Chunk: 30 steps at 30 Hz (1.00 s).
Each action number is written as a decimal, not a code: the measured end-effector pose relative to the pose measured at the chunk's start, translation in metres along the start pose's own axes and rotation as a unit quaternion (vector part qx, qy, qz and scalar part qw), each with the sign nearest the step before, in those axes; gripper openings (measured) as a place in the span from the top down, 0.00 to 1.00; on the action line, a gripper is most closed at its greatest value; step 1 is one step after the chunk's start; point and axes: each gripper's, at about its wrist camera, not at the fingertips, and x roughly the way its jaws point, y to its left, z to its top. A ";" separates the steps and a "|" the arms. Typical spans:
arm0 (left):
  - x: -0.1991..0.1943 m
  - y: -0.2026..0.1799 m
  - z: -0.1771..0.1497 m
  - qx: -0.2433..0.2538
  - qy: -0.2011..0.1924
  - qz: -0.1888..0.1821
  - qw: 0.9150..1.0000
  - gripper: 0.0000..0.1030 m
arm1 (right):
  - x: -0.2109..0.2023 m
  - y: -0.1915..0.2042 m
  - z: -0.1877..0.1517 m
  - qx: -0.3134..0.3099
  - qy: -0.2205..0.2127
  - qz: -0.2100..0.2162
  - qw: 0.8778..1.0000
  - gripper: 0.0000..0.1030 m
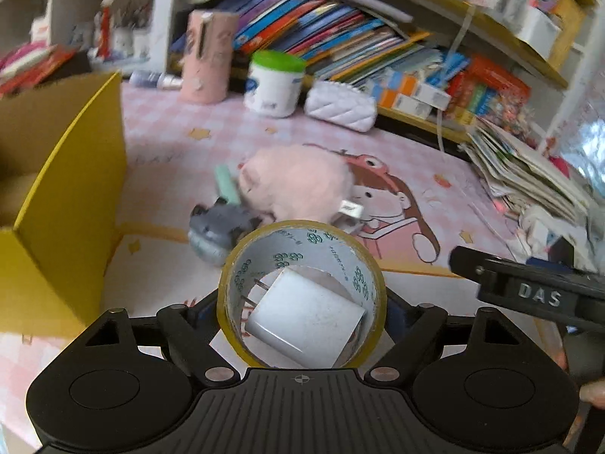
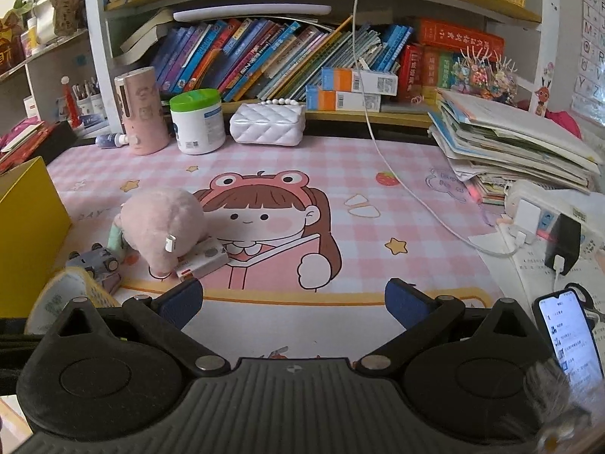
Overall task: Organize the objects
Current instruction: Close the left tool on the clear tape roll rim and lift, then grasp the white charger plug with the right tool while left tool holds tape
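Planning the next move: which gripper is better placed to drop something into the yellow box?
Left. The left gripper already grips the tape roll beside the yellow box; the right gripper is open and empty.

Ahead of our right tongs we see a green-lidded white tub (image 2: 196,121) beside a quilted white purse (image 2: 267,124); far right, stacked papers (image 2: 518,143); close right, a lit phone (image 2: 567,336).
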 end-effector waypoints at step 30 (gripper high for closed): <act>-0.032 0.002 0.014 -0.050 -0.064 -0.022 0.996 0.96 | -0.003 -0.011 -0.008 0.016 0.013 -0.011 1.000 0.00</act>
